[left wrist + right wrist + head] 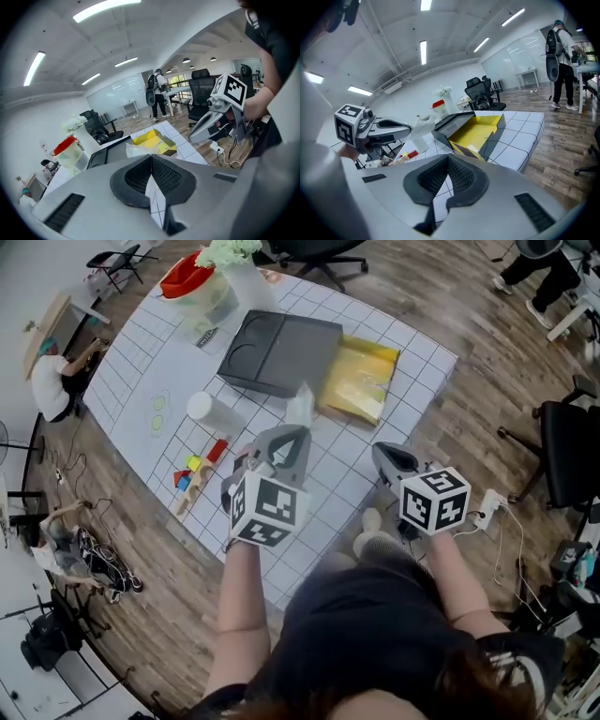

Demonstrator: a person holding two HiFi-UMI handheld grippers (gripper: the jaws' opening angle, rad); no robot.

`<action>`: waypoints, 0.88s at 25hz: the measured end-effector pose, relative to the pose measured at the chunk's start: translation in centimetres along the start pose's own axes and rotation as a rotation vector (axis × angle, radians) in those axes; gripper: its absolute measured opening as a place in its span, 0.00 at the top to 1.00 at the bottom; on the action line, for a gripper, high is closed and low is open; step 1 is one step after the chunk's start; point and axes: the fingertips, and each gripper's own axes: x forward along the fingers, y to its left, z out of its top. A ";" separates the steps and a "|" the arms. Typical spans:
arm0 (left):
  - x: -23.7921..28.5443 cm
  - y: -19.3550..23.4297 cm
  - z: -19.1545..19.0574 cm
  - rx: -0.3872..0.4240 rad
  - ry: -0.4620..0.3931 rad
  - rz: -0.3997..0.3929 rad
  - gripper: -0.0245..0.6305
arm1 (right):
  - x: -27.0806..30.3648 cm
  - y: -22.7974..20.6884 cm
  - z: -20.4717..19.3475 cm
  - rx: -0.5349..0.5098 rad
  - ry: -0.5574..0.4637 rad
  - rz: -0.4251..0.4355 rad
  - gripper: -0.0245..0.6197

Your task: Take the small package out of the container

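An open container lies on the white gridded table, with a yellow inside (361,379) and a dark grey lid (281,352) folded back. In front of it my left gripper (298,432) is raised above the table, shut on the edge of a small whitish package (300,405). The left gripper view shows the package (137,149) just past the closed jaw tips (151,157). The right gripper view shows the package (418,125) hanging from the left gripper's tip. My right gripper (382,451) hovers near the table's front right edge, its pads (448,158) together with nothing between them.
A white cup (202,409) and coloured blocks (192,470) lie left of my left gripper. A red-lidded tub (187,277) and a vase of white flowers (234,259) stand at the far end. Office chairs (567,451) ring the table. A person (157,93) stands far off.
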 end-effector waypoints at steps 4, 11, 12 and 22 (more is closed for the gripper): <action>-2.4 -0.4 -1.3 -0.055 -0.011 0.019 0.92 | -0.4 1.5 0.5 -0.024 -0.015 0.009 0.94; -5.3 -1.5 -3.7 -0.132 -0.008 0.048 0.92 | -0.6 3.2 1.1 -0.066 -0.029 0.021 0.94; -5.6 -1.6 -4.0 -0.141 -0.006 0.052 0.92 | -0.6 3.5 1.2 -0.072 -0.030 0.023 0.94; -7.6 -3.0 -6.9 -0.252 0.012 0.080 0.92 | -0.1 4.5 1.5 -0.112 -0.027 0.043 0.94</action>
